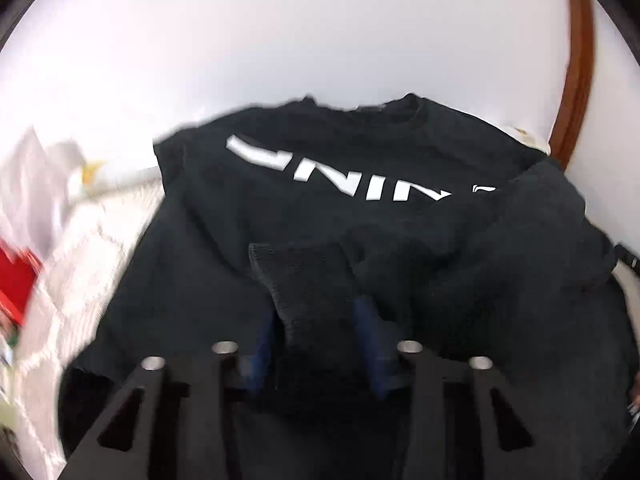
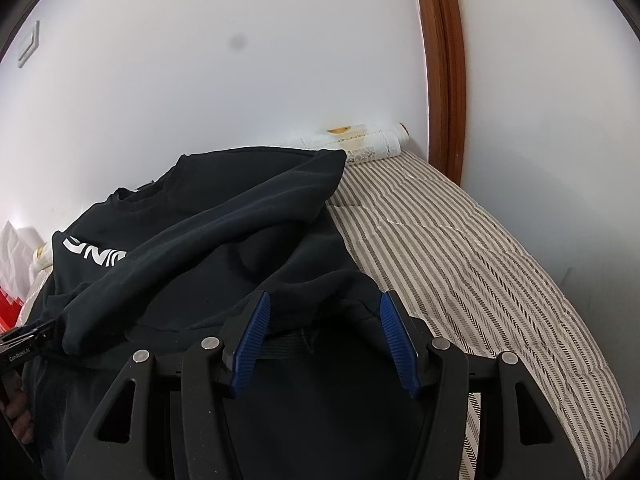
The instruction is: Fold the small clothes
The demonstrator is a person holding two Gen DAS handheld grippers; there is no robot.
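A black sweatshirt point(image 1: 320, 208) with white lettering lies spread on the bed, its neck toward the wall. In the left wrist view its ribbed sleeve cuff point(image 1: 308, 280) stands between the blue pads of my left gripper point(image 1: 316, 314), which is shut on it. The right wrist view shows that sleeve point(image 2: 208, 232) drawn slantwise across the sweatshirt's point(image 2: 280, 272) chest, its cuff end at the left gripper point(image 2: 28, 340) at the far left edge. My right gripper point(image 2: 325, 299) hovers over the near hem, jaws apart, both blue pad faces bare and the black cloth lying below them.
A striped quilt point(image 2: 460, 260) covers the bed to the right of the sweatshirt. A rolled lace cloth point(image 2: 372, 144) lies against the white wall, beside a brown wooden frame point(image 2: 444, 80). White bags point(image 1: 36, 184) and a red item point(image 1: 16, 280) sit at the left.
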